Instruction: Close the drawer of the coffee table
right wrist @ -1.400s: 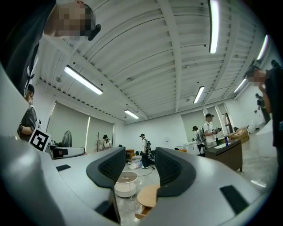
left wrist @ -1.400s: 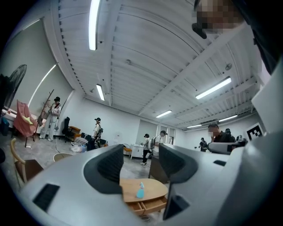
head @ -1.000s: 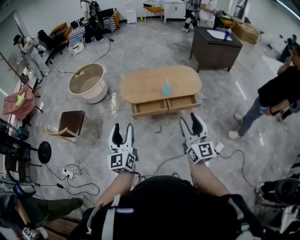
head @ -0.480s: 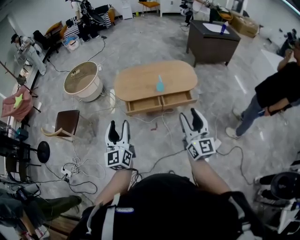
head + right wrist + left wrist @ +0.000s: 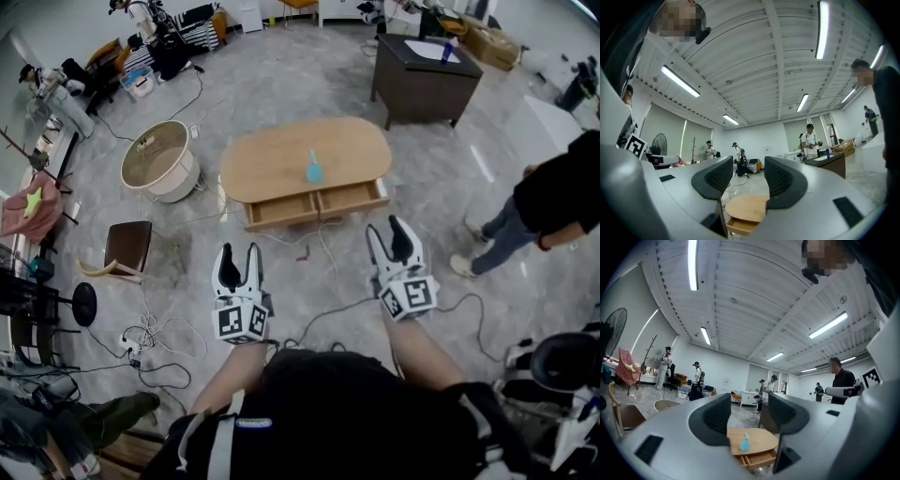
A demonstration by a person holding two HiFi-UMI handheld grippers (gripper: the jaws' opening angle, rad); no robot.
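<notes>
An oval wooden coffee table (image 5: 281, 164) stands on the grey floor ahead of me, with two drawers pulled out at its front: a left drawer (image 5: 279, 210) and a right drawer (image 5: 351, 197). A light blue bottle (image 5: 313, 169) stands on its top. My left gripper (image 5: 238, 265) and right gripper (image 5: 392, 241) hang in the air well short of the table, both open and empty. The left gripper view shows the table (image 5: 758, 439), bottle (image 5: 745, 442) and drawer (image 5: 761, 457) between the jaws. In the right gripper view the table (image 5: 746, 207) sits low between the jaws.
Cables (image 5: 319, 246) trail across the floor between me and the table. A round cream tub (image 5: 156, 160) and a brown chair (image 5: 123, 247) sit at the left. A dark desk (image 5: 424, 70) stands behind the table. A person (image 5: 548, 202) stands at the right.
The table has slid slightly up and left in the head view. Both grippers stay open at about the same spacing, shifted slightly lower in the frame.
</notes>
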